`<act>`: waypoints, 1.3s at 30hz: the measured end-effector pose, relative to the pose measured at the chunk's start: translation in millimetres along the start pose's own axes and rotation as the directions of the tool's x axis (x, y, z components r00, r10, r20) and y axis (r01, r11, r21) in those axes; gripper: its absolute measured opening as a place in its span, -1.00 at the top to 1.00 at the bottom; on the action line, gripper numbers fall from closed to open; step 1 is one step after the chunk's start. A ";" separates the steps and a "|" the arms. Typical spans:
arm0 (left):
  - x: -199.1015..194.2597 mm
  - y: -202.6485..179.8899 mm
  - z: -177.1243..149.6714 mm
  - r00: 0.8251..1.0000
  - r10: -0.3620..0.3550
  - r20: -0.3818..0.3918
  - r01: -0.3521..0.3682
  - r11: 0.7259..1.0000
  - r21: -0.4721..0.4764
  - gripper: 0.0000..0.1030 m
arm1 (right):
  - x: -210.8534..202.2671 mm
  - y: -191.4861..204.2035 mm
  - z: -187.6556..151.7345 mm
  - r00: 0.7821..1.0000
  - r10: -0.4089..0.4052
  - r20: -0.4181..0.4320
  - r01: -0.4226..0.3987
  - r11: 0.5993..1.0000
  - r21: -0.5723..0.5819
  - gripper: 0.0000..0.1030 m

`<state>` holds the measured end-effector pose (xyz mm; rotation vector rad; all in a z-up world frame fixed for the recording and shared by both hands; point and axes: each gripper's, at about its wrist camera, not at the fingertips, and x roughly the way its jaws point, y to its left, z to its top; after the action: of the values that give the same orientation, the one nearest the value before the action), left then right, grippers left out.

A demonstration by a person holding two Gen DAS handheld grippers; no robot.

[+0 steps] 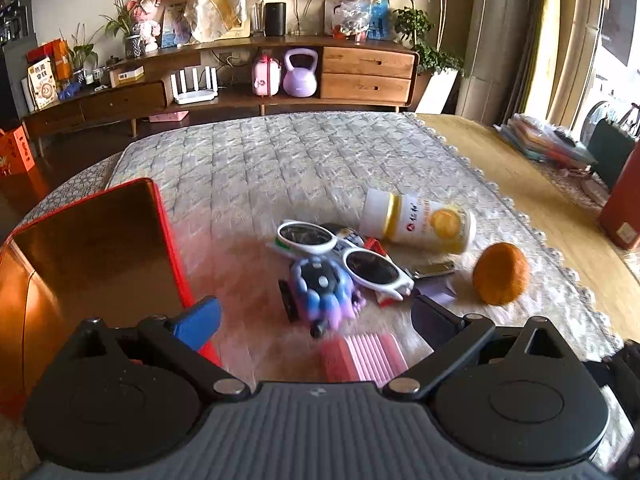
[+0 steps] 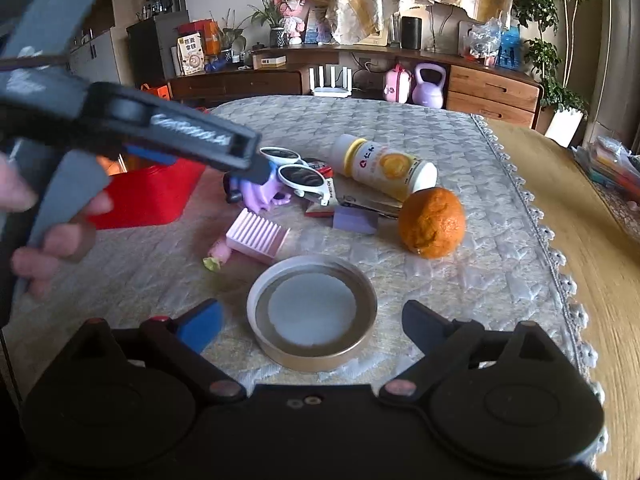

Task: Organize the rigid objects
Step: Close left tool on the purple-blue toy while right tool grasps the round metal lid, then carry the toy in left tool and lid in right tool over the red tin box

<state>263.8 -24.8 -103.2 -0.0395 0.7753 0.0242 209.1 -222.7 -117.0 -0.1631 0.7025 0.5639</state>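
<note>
A pile lies on the quilted table cover: a purple toy car, white sunglasses, a white and yellow bottle on its side, an orange and a pink ridged block. A red box stands open at the left. My left gripper is open, just short of the toy car; it shows from the side in the right wrist view. My right gripper is open around a round metal lid, not touching it.
A purple block, small packets and a small green scrap also lie on the cover. The bare wooden table runs to the right. A low wooden sideboard stands behind the table.
</note>
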 end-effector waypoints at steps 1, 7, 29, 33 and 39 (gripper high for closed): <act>4.4 -0.8 2.0 1.000 0.006 -0.002 -0.006 1.000 0.008 -0.97 | 1.2 -0.4 -0.2 1.000 -0.001 -0.001 0.001 1.000 0.002 -0.83; 29.7 -2.3 5.6 0.999 0.020 -0.037 -0.019 0.999 0.027 -0.77 | 6.5 -2.2 0.0 1.000 0.003 -0.011 -0.003 1.000 0.004 -0.69; 41.4 -12.8 4.9 0.998 0.064 -0.011 -0.062 0.985 0.161 -0.03 | 9.3 6.5 0.5 0.999 -0.045 -0.020 0.045 0.999 0.006 -0.47; 35.1 -8.4 2.8 0.998 0.062 -0.011 -0.060 0.987 0.146 -0.02 | -1.3 3.3 1.8 0.998 -0.054 -0.010 0.055 0.998 0.035 -0.47; 12.8 -0.1 2.8 0.999 0.032 0.002 -0.032 0.993 0.114 -0.02 | -20.2 4.7 6.7 0.998 -0.063 -0.005 0.063 0.997 0.046 -0.47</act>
<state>274.9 -24.7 -110.1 0.0813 0.7757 0.0108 197.8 -225.4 -98.5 -0.1430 0.7112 0.4870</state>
